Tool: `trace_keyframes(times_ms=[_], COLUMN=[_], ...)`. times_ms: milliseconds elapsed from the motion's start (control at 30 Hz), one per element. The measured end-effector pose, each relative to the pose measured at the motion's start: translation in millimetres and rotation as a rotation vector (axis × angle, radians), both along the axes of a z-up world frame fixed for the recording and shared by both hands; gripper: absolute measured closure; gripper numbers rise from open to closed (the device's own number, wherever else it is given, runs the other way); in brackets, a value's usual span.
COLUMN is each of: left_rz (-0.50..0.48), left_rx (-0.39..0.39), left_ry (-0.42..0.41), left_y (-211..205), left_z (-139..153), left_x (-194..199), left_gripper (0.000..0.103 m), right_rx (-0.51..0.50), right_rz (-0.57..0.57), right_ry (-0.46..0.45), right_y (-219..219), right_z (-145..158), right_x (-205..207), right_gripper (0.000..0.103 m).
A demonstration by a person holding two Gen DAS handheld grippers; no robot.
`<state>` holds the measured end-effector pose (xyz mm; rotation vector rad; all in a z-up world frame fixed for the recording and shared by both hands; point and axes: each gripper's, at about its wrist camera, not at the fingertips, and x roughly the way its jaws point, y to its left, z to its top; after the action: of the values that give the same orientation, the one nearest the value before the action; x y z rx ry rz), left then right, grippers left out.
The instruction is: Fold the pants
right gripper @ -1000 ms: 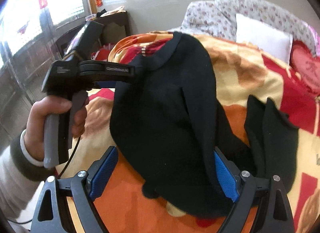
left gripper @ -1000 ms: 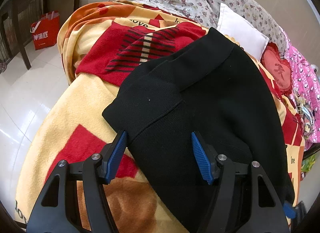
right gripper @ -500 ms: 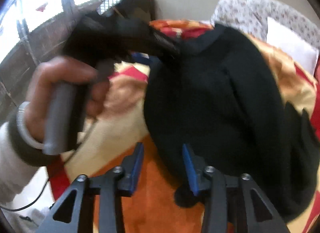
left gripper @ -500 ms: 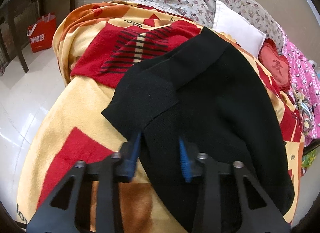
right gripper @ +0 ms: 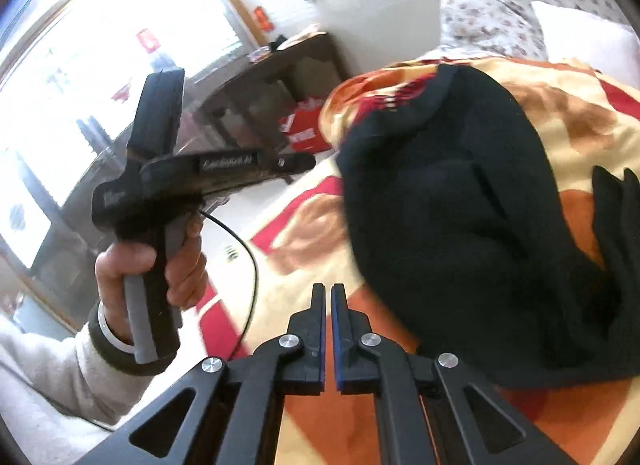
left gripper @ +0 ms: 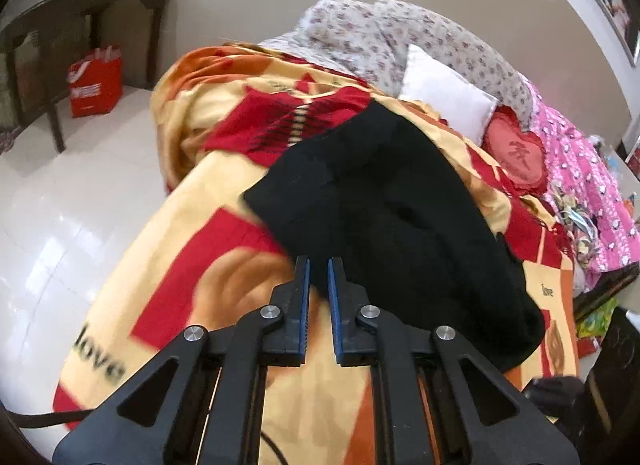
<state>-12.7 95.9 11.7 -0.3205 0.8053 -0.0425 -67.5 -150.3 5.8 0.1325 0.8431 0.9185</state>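
Now both grippers are closed with nothing in them. The left gripper point(left gripper: 318, 270) has its blue pads drawn nearly together, with only a thin gap showing blanket and the dark edge of the cloth beyond; no fabric appears pinched. In the right wrist view it is off the bed, in the person's left hand point(right gripper: 150, 265). The right gripper point(right gripper: 327, 297) is likewise shut, its tips over bare blanket just beside the garment. Both have just been closing, and nothing sits between either pair of pads.

The black pants point(left gripper: 384, 209) lie on the patterned orange-and-red blanket point(left gripper: 168, 277) of the bed, doubled over into a broad, rather lumpy bundle, with a loose flap of black cloth point(right gripper: 616, 225) sticking out on the right side.

Judging from that, the fold looks partly made but untidy. To do the next step well, each gripper should open before it comes in, take one clean corner or hem edge, not a bunched layer, and lift both ends evenly so the cloth carries over flat. That stray flap probably wants tucking first.
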Motion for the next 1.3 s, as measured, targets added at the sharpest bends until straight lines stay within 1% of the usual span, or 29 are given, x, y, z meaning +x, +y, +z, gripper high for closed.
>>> trace_keyframes(times_ms=[67,133,200,233,267,300,333,367,400,433,467,533,567,667,700,767,833,900,933,967,1000,1033,1067,1100,1133,1167,1233,1300], left_rz=[0.017,0.009,0.009,0.022,0.041,0.052,0.062,0.070,0.079,0.089,0.091,0.088,0.081,0.060,0.053,0.021,-0.004,-0.016,-0.020,-0.029,-0.042,-0.050,-0.048,-0.043,-0.041,-0.043,-0.047,-0.051], left_rx=[0.035,0.023,0.002,0.003,0.005,-0.005,-0.025,-0.054,-0.069,-0.070,-0.057,-0.057,-0.072,-0.097,-0.106,-0.125,-0.150,-0.178,-0.185,-0.200,-0.219,-0.223,-0.213,-0.211,-0.218,-0.227,-0.236,-0.228], left_ry=[0.020,0.055,0.078,0.079,0.083,0.089,0.101,0.113,0.118,0.127,0.140,0.164,0.174,0.190,0.191,0.184,0.190,0.192,0.186,0.172,0.162,0.164,0.162,0.147,0.137,0.127,0.090,0.053], left_y=[2.2,3.9,7.4,9.0,10.9,13.4,15.7,18.1,19.5,20.0,18.8,17.4,15.8,8.3,4.3,-3.6,-11.2,-15.5,-17.5,-19.2,-20.7,-22.3,-24.3,-24.6,-23.8,-22.5,-17.5,-11.5], left_z=[-7.6,-13.1,-18.2,-19.7,-22.3,-24.2,-27.5,-31.7,-34.5,-37.4,-39.8,-44.8,-46.9,-51.0,-50.9,-50.5,-52.9,-54.7,-53.8,-52.7,-51.7,-51.3,-49.7,-47.0,-43.9,-40.1,-27.5,-14.1], left_x=[0.3,4.7,13.1,15.3,21.1,23.8,29.4,36.0,39.4,44.8,50.1,58.2,62.6,73.0,77.0,86.5,97.2,104.4,106.3,107.0,107.3,107.9,106.1,103.3,99.9,94.8,77.5,54.8], left_gripper=[0.095,0.095,0.095,0.091,0.083,0.076,0.059,0.049,0.047,0.047,0.047,0.045,0.045,0.045,0.045,0.045,0.045,0.045,0.045,0.048,0.057,0.077,0.083,0.088,0.090,0.093,0.094,0.094], right_rx=[-0.049,-0.094,-0.151,-0.193,-0.214,-0.234,-0.251,-0.259,-0.266,-0.278,-0.301,-0.391,-0.422,-0.437,-0.446,-0.494,-0.545,-0.576,-0.565,-0.536,-0.494,-0.438,-0.403,-0.372,-0.316,-0.237,-0.128,-0.097], right_rz=[-0.030,-0.132,-0.171,-0.165,-0.152,-0.138,-0.130,-0.126,-0.120,-0.113,-0.105,-0.080,-0.074,-0.092,-0.084,-0.058,-0.044,-0.074,-0.086,-0.096,-0.108,-0.117,-0.124,-0.136,-0.140,-0.133,-0.124,-0.110], right_ry=[-0.040,-0.097,-0.091,-0.092,-0.103,-0.120,-0.137,-0.146,-0.154,-0.158,-0.163,-0.184,-0.199,-0.246,-0.246,-0.243,-0.269,-0.314,-0.321,-0.317,-0.296,-0.262,-0.241,-0.217,-0.172,-0.123,-0.071,-0.073], right_y=[2.4,-3.2,-3.8,-0.6,3.0,7.0,11.0,10.0,11.0,12.6,13.0,26.2,28.8,30.1,31.7,37.5,43.6,43.3,40.9,36.6,30.9,23.9,20.0,15.5,8.3,1.3,-9.0,-15.2], right_z=[0.3,1.2,1.3,1.6,1.5,2.0,1.6,-3.6,-7.9,-12.4,-18.1,-28.7,-33.1,-37.3,-38.2,-45.1,-52.6,-55.6,-54.6,-52.1,-49.5,-47.0,-46.1,-45.1,-43.5,-41.2,-34.7,-24.0], right_x=[-7.3,-3.3,3.2,4.0,2.9,-0.1,-3.3,-1.4,1.0,3.6,5.5,8.6,9.7,8.1,9.2,13.0,15.0,17.9,20.1,23.8,28.7,34.9,39.5,44.2,49.0,50.5,51.1,43.2], right_gripper=[0.101,0.100,0.091,0.089,0.081,0.071,0.067,0.064,0.063,0.062,0.059,0.058,0.058,0.058,0.058,0.058,0.058,0.058,0.061,0.076,0.089,0.093,0.095,0.097,0.098,0.098,0.098,0.098])
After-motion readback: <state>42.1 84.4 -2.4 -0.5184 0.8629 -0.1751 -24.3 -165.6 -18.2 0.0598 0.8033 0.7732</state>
